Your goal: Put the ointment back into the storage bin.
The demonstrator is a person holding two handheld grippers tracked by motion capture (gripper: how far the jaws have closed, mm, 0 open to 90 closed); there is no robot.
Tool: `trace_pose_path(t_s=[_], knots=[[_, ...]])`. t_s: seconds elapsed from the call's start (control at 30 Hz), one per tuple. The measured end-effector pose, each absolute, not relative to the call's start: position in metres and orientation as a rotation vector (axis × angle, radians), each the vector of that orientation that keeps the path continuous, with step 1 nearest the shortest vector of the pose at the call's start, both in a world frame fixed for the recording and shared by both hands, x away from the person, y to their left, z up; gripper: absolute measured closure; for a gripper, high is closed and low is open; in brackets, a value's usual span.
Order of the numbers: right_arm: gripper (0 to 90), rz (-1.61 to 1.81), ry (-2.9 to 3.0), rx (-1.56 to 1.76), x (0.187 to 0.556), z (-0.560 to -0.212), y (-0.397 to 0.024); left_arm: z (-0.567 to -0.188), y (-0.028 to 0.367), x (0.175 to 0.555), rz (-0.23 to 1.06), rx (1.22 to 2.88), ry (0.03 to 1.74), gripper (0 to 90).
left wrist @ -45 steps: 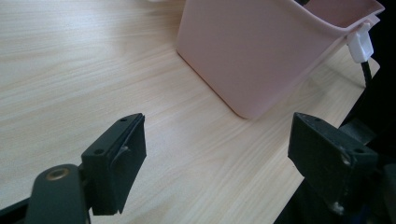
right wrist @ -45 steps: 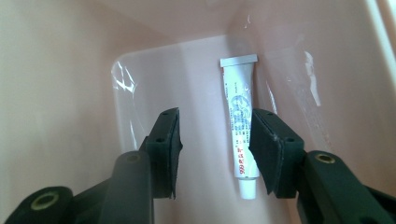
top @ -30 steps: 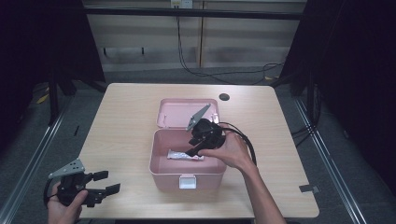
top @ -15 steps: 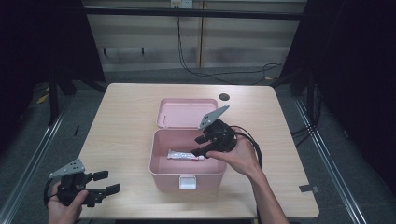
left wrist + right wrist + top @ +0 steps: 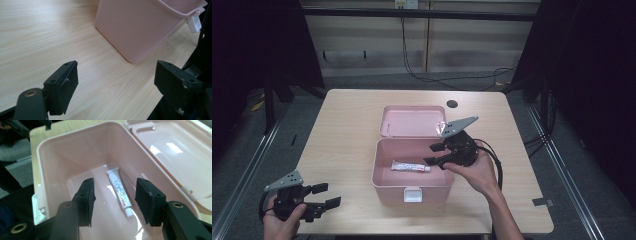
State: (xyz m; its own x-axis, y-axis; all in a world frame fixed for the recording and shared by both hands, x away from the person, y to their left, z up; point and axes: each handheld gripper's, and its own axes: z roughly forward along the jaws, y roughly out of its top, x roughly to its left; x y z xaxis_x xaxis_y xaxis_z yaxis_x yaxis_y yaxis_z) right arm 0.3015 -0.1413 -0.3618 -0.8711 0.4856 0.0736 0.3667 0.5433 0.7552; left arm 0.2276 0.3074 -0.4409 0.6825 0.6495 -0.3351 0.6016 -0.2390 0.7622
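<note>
A pink box (image 5: 412, 187) stands open mid-table with its lid (image 5: 412, 121) laid back flat behind it. A white tube (image 5: 410, 166) lies on the box floor. My right gripper (image 5: 432, 154) hovers over the box's right rim, pointing left into it. Its jaws have just been opening and stand open with nothing between them. In the right gripper view the tube (image 5: 120, 191) lies beyond the right gripper (image 5: 115, 200), apart from the pads. My left gripper (image 5: 329, 194) rests open at the table's near left corner, and faces the box wall (image 5: 140, 27) in its own view.
The wooden table (image 5: 347, 130) has a small black round spot (image 5: 452, 104) behind the lid. A white latch (image 5: 413, 194) hangs on the box's front wall. Bare tabletop lies left and right of the box. Dark floor and cables surround the table.
My right gripper has drawn back to the right and slightly up, from over the box's inside to its right rim, with jaws wider. The tube stays in the box. The left gripper kept still.
</note>
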Motion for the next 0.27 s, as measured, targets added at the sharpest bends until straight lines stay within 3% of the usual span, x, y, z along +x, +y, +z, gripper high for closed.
trace_pose_path(t_s=[0.27], knots=[[46.1, 1.312, 2.554, 0.794, 0.299, -0.364, -0.158, -0.441, 0.307, 0.228, 0.063, 1.928, 0.973, 19.2]])
